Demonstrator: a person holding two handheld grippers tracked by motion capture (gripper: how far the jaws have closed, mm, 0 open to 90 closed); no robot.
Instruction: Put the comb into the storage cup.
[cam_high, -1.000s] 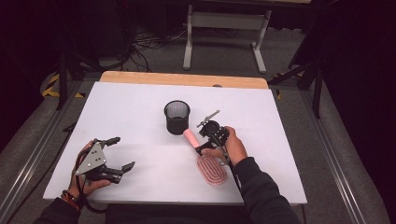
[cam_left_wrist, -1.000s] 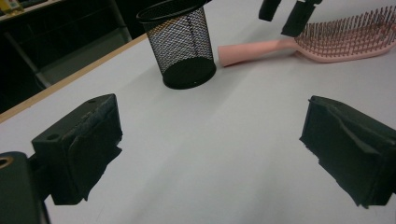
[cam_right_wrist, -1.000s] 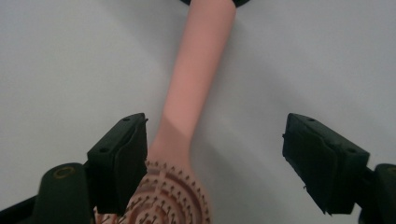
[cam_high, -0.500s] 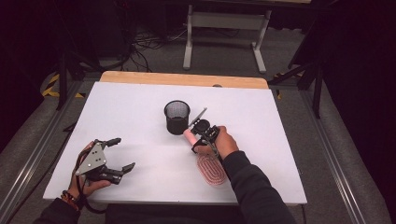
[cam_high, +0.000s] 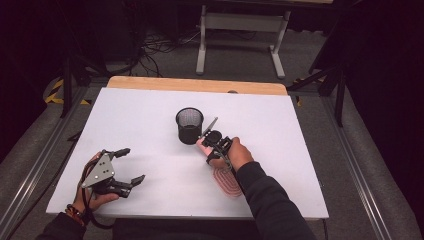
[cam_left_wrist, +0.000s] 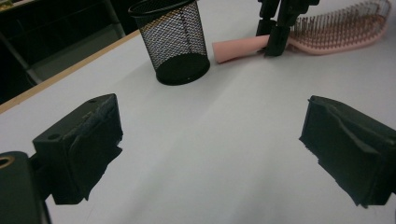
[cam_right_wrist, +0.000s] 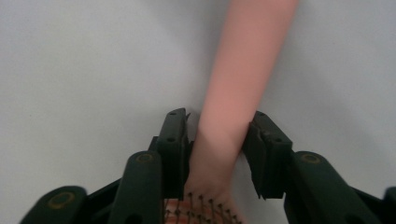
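- Okay, high view: the white table is lying mostly bare, with wide free surface to the left, behind and to the right of the work area. A wooden edge strip is running along its far side.
- The black mesh cup is standing upright near the table centre, well in from every edge.
- The pink hairbrush is lying flat just right of the cup, handle end pointing toward the cup and near it, bristle head toward the near edge.
- The right gripper is sitting over the brush handle, the hand behind it, the dark-sleeved forearm coming in from the bottom.
- The left gripper is hovering near the front left corner, well apart from the cup and brush, jaws spread wide with nothing in them, wrist angled inward.
- Left gripper view: both jaws are framing bare table; plenty of clear surface is lying between them and the cup. Beyond it, the brush is lying on its back, bristles up, with the other gripper's jaws standing on its handle.
- Right gripper view: the right gripper is pointing down at the table, jaws straddling the handle of the brush at the neck. Both pads are pressing the handle, so it is clamping the brush. Open white surface is lying on both sides.
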